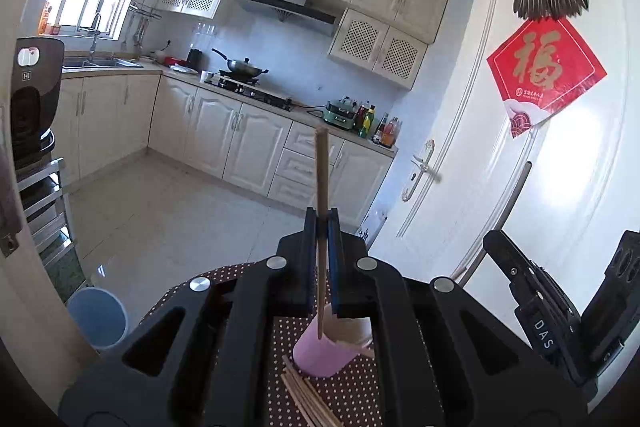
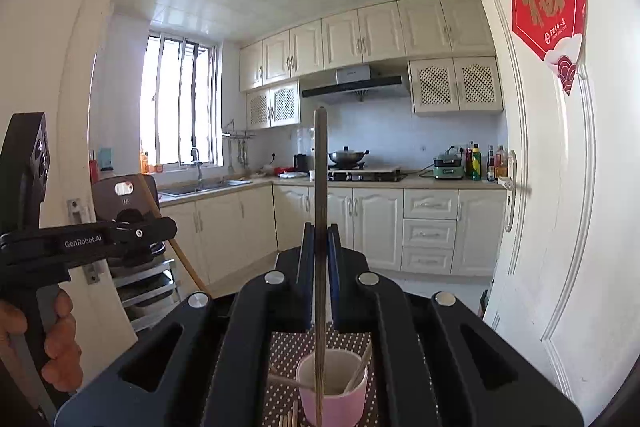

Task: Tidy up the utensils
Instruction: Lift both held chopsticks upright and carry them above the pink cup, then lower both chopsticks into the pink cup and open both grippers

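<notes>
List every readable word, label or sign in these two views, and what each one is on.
"福": red door poster.
"GenRobot.AI": side of the left gripper in the right wrist view.
"DAS": side of the right gripper in the left wrist view.
Small print under the poster's character, bottle labels, dark appliance's badge: too small to read.

Black hand-held gripper (image 1: 322, 223), blue pads, seemingly 4 silver bolts.

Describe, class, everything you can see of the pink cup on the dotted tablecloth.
The pink cup is a short round holder, pale pink outside and cream inside, looking like matte plastic or ceramic. It stands upright on the brown white-dotted tablecloth. At least one light utensil leans inside against its rim, and loose wooden chopsticks lie on the cloth beside its base. Neither gripper touches it.
</notes>
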`<state>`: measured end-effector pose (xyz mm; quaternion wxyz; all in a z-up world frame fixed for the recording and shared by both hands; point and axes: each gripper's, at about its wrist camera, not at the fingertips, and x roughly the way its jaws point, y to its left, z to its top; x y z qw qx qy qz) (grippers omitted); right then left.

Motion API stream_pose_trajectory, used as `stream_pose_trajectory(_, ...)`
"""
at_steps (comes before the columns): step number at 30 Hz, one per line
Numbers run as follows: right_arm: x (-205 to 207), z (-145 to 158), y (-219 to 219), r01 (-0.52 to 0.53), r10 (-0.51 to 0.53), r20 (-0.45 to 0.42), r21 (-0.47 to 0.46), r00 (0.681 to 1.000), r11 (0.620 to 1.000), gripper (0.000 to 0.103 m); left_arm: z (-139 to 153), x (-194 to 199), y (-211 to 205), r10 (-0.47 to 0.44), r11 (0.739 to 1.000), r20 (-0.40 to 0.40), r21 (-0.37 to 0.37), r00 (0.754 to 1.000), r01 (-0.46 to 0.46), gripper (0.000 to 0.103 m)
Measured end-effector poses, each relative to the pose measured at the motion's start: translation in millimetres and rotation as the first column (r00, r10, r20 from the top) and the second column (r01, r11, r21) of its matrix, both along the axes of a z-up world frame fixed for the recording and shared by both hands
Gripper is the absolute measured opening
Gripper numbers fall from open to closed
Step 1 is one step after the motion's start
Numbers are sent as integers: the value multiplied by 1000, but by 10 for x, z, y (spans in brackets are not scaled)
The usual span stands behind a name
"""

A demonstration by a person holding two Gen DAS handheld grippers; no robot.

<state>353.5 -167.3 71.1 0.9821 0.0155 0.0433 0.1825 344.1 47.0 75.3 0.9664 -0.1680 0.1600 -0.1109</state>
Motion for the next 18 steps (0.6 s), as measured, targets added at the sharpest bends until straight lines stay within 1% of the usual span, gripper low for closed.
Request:
stream_pose_trajectory(3, 25, 8, 6, 16, -16, 46, 6, 999, 1000, 5, -40, 81, -69, -16, 1000, 16, -3, 1000, 16, 6)
stream_pose_trajectory(6, 99, 11, -15, 24, -25, 63, 21, 998, 999, 5, -92, 152, -144, -39, 999, 21, 7, 999, 39, 6)
stream_pose_trajectory(10, 185, -60, -45, 30, -31, 69, 11, 997, 999, 5, -173, 218, -225, -64, 998, 13, 18, 998, 64, 6)
stream_pose_trajectory(18, 280, -150, -83, 32, -33, 51, 22, 998, 999, 5, -307, 269, -342, -78, 995, -12, 61, 997, 79, 6)
